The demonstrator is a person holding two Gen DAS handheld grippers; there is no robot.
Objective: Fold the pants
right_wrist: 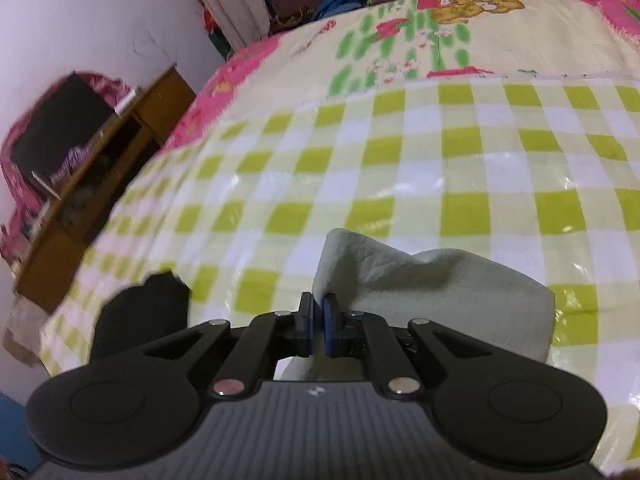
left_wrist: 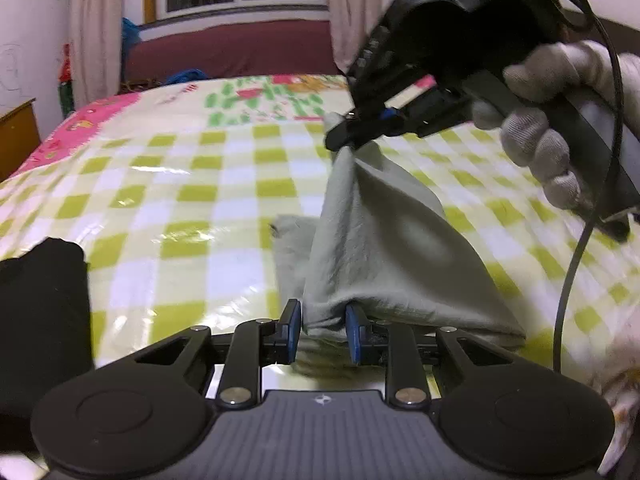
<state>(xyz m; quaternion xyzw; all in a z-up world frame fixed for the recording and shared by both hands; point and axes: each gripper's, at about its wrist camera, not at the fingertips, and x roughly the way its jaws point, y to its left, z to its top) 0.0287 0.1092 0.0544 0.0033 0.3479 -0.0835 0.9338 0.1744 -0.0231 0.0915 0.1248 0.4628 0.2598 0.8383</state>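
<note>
Green-and-white checked bedding (left_wrist: pixel 224 184) fills the bedroom scene as we fold the pale grey-green pants (left_wrist: pixel 380 248) above it. Our left gripper (left_wrist: pixel 323 330) has its jaws pinched on the near lower fold; our right gripper (right_wrist: pixel 316 320), jaws closed tight on a raised corner, lifts the cloth into a peak. A dark garment (left_wrist: pixel 40 312) lies at the bed's left edge, a wooden desk (right_wrist: pixel 100 168) beyond
</note>
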